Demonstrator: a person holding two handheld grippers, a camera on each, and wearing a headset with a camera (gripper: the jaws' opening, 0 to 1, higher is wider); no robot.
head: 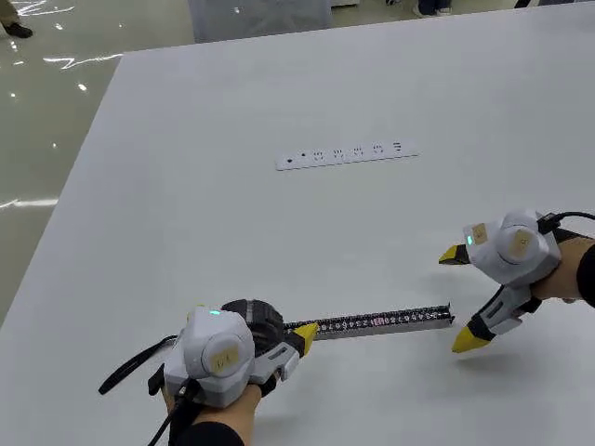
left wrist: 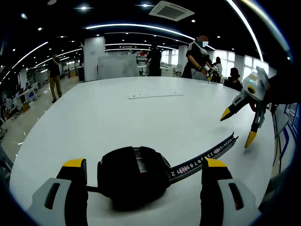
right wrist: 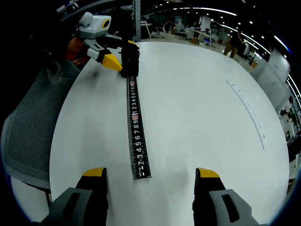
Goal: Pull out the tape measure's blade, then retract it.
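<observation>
Left gripper wide, straddling tape measure case, right gripper wide, tilted down near blade tip, I read numerals in right gripper view.

The tape measure is sitting between the jaws of the left claw, its blade lying on the desk toward the right claw.

In the head view the white body of the left claw covers the near half of the tape measure case, and its far jaw is lost behind that case. A black strap runs out of sight under the same body. The bench is cut off at the bottom and right edges; the right edge also cuts the arm behind the right claw. Markings on the power strip are too small to read.
</observation>
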